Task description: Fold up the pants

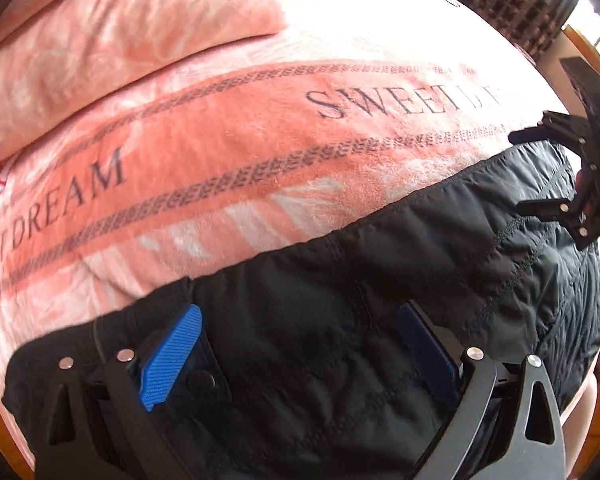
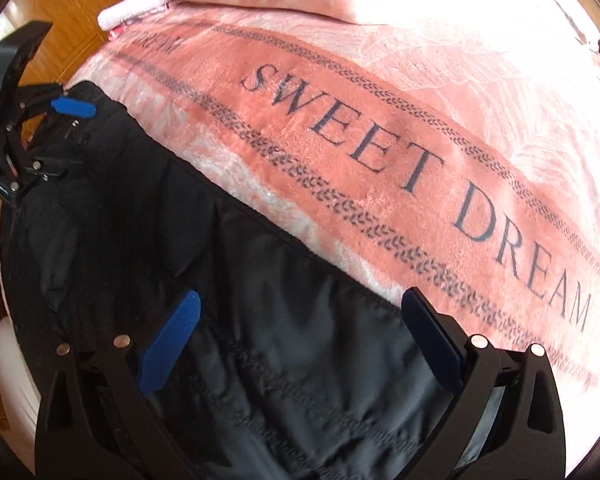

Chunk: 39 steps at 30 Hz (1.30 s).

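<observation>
1. Black pants (image 1: pixel 340 320) lie flat on the pink blanket (image 1: pixel 220 152), under and ahead of both my grippers.
2. My left gripper (image 1: pixel 300 356) is spread wide above the fabric, pinching nothing.
3. My right gripper (image 2: pixel 300 348) is likewise spread.
4. The pants' near edge is cut off below my fingers.

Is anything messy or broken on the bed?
Nothing looks broken or spilled. The black pants lie flat along the near edge of the pink blanket, a bit wrinkled but not torn. The left gripper and the right gripper are both open over the fabric.
</observation>
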Each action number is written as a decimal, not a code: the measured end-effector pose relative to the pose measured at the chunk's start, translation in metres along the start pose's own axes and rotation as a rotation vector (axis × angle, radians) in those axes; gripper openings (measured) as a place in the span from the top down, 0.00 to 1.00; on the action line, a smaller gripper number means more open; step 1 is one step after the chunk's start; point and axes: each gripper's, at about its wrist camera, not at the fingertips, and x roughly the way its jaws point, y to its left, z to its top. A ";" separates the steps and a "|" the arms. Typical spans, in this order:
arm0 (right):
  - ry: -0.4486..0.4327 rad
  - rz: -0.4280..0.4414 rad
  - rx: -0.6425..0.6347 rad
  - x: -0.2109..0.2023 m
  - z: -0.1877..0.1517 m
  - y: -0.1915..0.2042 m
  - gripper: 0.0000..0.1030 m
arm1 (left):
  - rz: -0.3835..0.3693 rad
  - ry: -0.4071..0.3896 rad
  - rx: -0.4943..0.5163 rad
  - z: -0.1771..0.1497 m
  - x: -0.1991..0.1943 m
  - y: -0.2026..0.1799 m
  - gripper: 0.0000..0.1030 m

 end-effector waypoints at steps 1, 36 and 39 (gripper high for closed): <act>0.014 0.015 -0.015 0.007 0.002 -0.002 0.02 | -0.014 0.013 0.021 0.002 0.005 0.001 0.04; -0.384 0.059 -0.095 -0.091 -0.052 0.045 0.96 | -0.316 0.118 0.184 0.017 0.012 0.007 0.70; -0.411 0.056 -0.071 -0.103 -0.058 0.054 0.96 | -0.284 0.072 0.187 0.004 -0.009 0.008 0.82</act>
